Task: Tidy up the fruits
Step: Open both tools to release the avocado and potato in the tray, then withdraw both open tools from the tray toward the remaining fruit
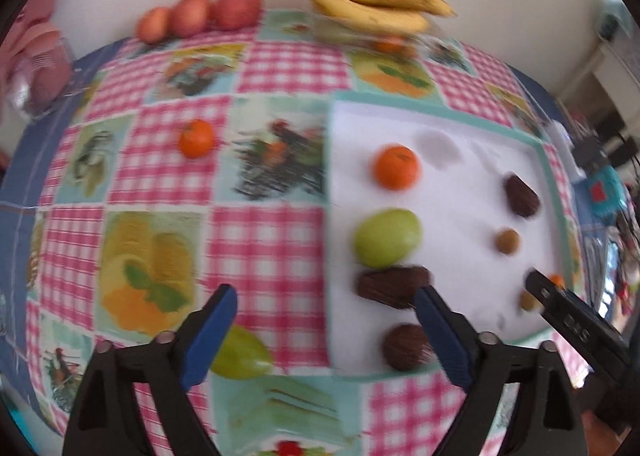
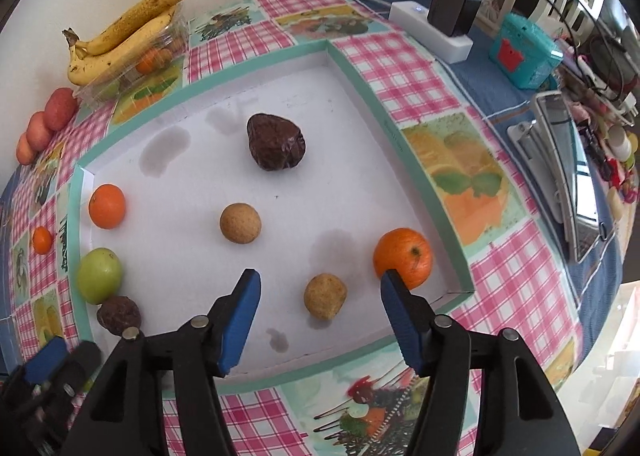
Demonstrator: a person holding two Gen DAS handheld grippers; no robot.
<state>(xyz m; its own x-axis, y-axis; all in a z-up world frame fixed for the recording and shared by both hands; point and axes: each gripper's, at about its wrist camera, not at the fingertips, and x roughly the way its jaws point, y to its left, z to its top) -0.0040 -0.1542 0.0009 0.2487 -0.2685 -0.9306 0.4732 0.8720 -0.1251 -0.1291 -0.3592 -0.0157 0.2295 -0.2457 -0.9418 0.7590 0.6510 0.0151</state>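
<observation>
Right gripper [image 2: 320,292] open, empty, poised over the white tray [image 2: 360,160]. Small tan fruit [image 2: 325,295] lies on the tray directly between its jaws, untouched; orange [image 2: 403,257] just right, touching nothing. Left gripper [image 1: 326,322] open, empty.

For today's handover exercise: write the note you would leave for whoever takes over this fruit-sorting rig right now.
Left gripper: open, empty.
Right gripper: open, a tan fruit lying loose between its fingers.
In the white tray: two oranges, green apple, dark fruits, two tan ones.
Still outside: small orange, green fruit, bananas, red apples.
Left: bring the loose fruit in.
</observation>
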